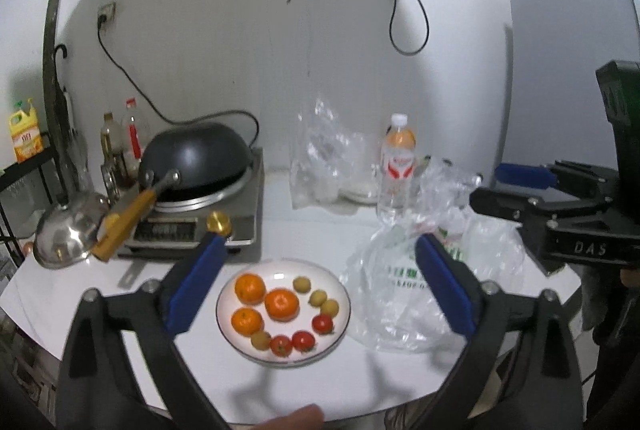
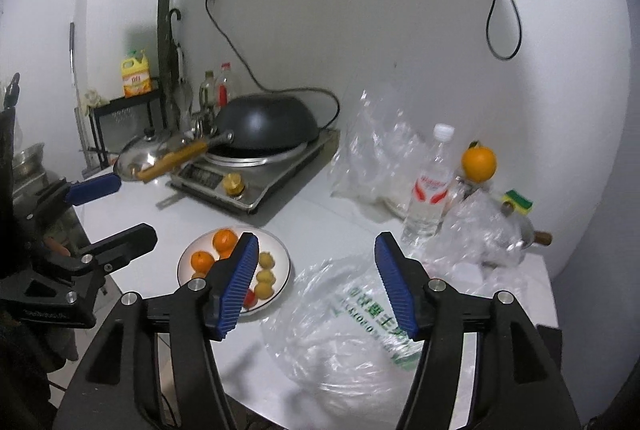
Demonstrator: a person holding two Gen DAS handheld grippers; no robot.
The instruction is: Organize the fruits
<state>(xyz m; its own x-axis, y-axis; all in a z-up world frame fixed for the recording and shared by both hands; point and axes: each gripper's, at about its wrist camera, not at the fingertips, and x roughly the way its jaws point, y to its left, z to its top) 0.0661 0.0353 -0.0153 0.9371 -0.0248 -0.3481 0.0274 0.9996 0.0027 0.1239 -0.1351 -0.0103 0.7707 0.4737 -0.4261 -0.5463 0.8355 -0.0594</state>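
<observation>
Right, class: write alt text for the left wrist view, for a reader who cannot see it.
An open left gripper hangs over a white plate holding three oranges, three small red tomatoes and four small yellow-green fruits. A crumpled clear plastic bag lies right of the plate; an upturned wok sits behind.

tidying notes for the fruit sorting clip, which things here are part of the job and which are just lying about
Part of the job:
- plate holding the fruit
- three oranges
- three red tomatoes
- four small yellowish fruits
- lone orange behind the bottle
- printed plastic bag, lying flat

Just lying about:
- wok on the cooktop
- steel lid
- water bottle
- sponge
</observation>
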